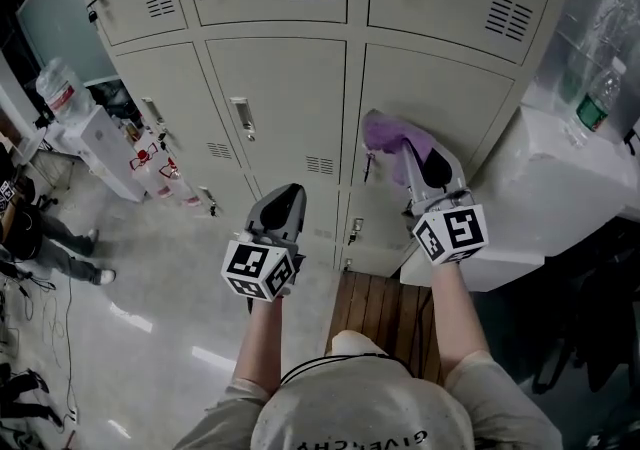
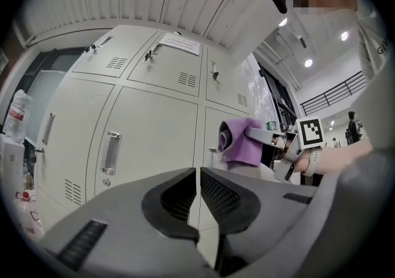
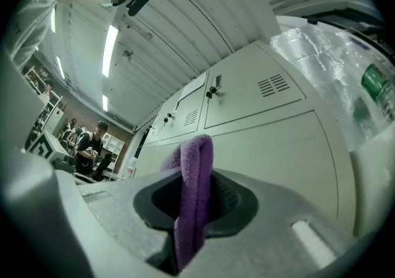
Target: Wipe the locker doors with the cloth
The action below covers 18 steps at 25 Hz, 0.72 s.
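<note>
One purple cloth, two grippers, three locker doors showing across middle row. Right gripper fingers clamping cloth, holding it up against right-hand door. Left gripper fingers sitting pretty much closed, gripping nothing, pointing at middle door.

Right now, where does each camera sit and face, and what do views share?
Head view: on the head, steeply down at the lockers; both arms, left gripper and right gripper show.
Left gripper view: on the left gripper, along its shut, empty jaws toward the lockers; right arm shows.
Right gripper view: on the right gripper, along jaws shut on the cloth, up the lockers; shirt at left.
Shared: all show lockers; head and left gripper views both show the held cloth.
</note>
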{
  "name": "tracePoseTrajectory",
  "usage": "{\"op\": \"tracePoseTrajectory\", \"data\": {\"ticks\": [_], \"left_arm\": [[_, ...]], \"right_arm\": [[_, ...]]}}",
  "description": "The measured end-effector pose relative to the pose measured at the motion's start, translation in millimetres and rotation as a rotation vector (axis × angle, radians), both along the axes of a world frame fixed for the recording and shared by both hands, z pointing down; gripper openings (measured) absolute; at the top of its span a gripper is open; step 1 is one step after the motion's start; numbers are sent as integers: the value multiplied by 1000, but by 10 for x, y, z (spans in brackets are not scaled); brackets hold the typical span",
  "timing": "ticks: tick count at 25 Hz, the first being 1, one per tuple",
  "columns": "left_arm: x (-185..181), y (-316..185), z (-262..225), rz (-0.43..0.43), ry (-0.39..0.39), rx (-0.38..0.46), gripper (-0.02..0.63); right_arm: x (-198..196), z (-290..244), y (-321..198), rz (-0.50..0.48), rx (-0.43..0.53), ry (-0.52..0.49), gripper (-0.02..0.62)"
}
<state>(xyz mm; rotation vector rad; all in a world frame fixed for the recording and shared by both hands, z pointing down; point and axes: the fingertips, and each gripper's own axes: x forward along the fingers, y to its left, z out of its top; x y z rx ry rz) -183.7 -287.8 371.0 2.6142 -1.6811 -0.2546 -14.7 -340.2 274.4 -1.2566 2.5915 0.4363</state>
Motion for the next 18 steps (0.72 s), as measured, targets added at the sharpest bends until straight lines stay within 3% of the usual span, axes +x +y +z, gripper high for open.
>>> {"op": "tracePoseTrajectory", "data": {"ticks": [12, 18], "left_arm": [[87, -423, -432, 12, 6, 43, 18], [162, -510, -336, 17, 15, 17, 18]], "right_arm": [[-324, -752, -572, 156, 134, 76, 63], [-599, -912, -731, 275, 215, 287, 63]]}}
